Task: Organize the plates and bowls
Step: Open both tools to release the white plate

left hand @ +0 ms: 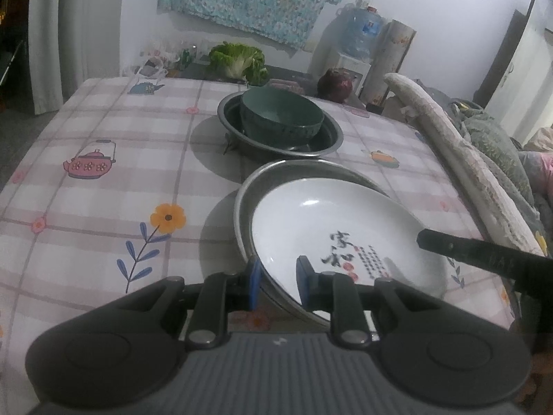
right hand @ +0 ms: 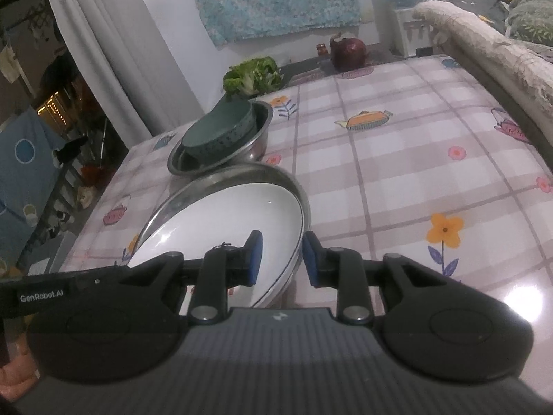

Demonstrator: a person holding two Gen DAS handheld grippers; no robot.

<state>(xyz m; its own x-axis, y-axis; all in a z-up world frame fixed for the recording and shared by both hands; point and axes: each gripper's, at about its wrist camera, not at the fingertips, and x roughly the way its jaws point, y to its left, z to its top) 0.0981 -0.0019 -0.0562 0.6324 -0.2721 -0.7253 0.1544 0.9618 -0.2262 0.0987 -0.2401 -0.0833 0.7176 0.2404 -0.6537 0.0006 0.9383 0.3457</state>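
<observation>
Two tools flank one stack. Largest first: table (left hand: 86,180) under a glossy checked cloth printed with teapots and flowers; slick surface, so dishes may slide if pushed.

Far steel basin (left hand: 280,138) is round and shallow, with a dark green bowl (left hand: 281,117) sitting tilted inside it.

Near steel pan (left hand: 276,176) is a wide thin-rimmed disc with dull shine. White plate (left hand: 331,228) lies inside it, glazed ceramic, shallow curve, black calligraphy and red marks near its front edge.

Left tool (left hand: 278,285): blue pads spread, straddling the near rims of pan and plate, not clamped. Right tool (right hand: 281,259): pads also spread, straddling the rim on its side; contact unclear.

Step, as I read it: both tools are setting up a rim grip on the plate-in-pan stack. Next move needs both to close on the rims evenly, then a level lift; thin steel against smooth glaze could slip, and the plate sits loose.
</observation>
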